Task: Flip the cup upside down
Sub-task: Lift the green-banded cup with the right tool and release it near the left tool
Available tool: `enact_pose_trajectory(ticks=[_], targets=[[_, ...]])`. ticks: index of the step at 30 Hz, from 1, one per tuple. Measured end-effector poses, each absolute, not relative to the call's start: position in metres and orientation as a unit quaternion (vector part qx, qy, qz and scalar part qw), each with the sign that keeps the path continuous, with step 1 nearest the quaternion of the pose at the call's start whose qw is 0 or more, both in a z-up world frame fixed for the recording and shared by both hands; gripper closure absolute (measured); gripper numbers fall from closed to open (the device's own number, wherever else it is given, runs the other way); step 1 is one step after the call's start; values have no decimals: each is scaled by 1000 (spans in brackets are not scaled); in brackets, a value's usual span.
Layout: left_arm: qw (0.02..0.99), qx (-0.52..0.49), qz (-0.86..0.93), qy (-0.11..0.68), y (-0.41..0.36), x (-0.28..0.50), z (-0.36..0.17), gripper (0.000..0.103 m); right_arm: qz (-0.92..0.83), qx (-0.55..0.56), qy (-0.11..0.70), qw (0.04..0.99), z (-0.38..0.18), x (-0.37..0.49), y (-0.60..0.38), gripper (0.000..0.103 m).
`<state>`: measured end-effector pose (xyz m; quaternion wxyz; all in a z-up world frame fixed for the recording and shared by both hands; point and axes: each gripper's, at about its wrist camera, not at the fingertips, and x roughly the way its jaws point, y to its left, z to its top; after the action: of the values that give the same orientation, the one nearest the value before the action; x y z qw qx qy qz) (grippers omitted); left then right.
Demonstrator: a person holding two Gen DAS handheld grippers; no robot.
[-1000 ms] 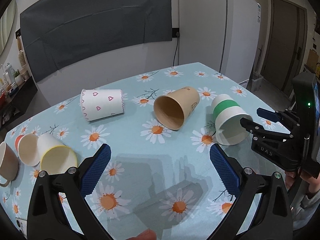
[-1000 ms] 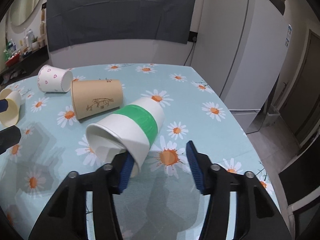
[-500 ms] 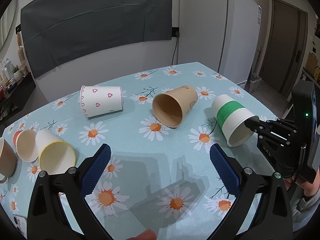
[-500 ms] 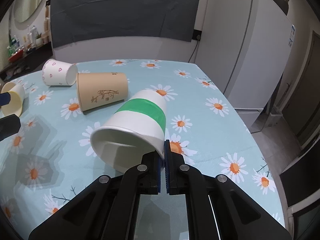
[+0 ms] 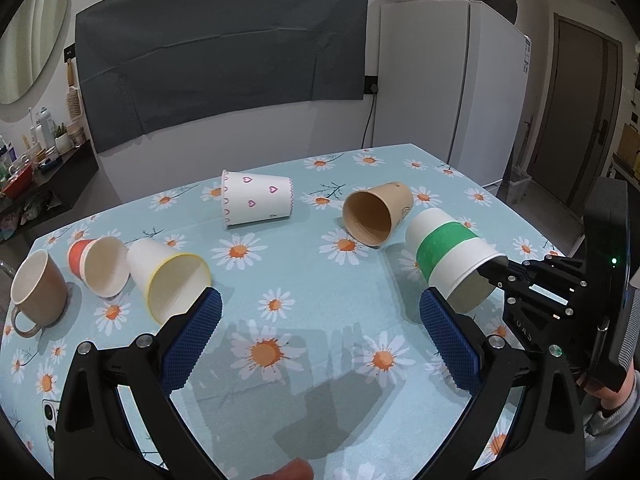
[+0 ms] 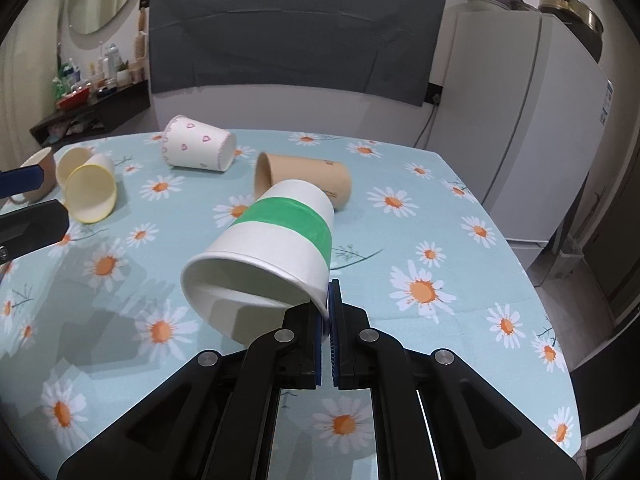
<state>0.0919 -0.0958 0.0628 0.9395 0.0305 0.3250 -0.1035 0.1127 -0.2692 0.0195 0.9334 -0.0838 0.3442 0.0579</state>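
Right hand-held gripper (image 6: 327, 312) clamped on green-banded cup (image 6: 276, 248) rim only; thin pinch may slip mid-flip. Left hand-held gripper (image 5: 320, 340) apart, idle.

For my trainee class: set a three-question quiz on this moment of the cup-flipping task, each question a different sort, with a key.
1. True or false: the right tool is shut on the rim of the green-banded cup.
2. Multiple choice: the left tool is A) shut on the yellow-rimmed cup; B) open and holding nothing; C) shut on the brown mug.
3. Fill in: the heart-patterned cup and the brown paper cup both lie on their ____ on the table.

Key: 1 true; 2 B; 3 sides.
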Motion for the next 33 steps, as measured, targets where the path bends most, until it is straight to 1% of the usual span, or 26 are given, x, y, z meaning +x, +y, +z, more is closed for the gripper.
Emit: enact_pose_trajectory(ticks=[14,20,25,33], targets=[[952,-13,-16,306,8,32,73,6,149,-122,323,927,32,80,-165,100],[949,-32,13,313,43,13,69,6,186,-132,322,919,29,73,-123,100],[948,-36,32,315,59,3,65,6,193,-142,322,916,22,69,-107,100],[945,-35,25,324,57,3,60,6,197,-146,330,911,15,62,-106,98]])
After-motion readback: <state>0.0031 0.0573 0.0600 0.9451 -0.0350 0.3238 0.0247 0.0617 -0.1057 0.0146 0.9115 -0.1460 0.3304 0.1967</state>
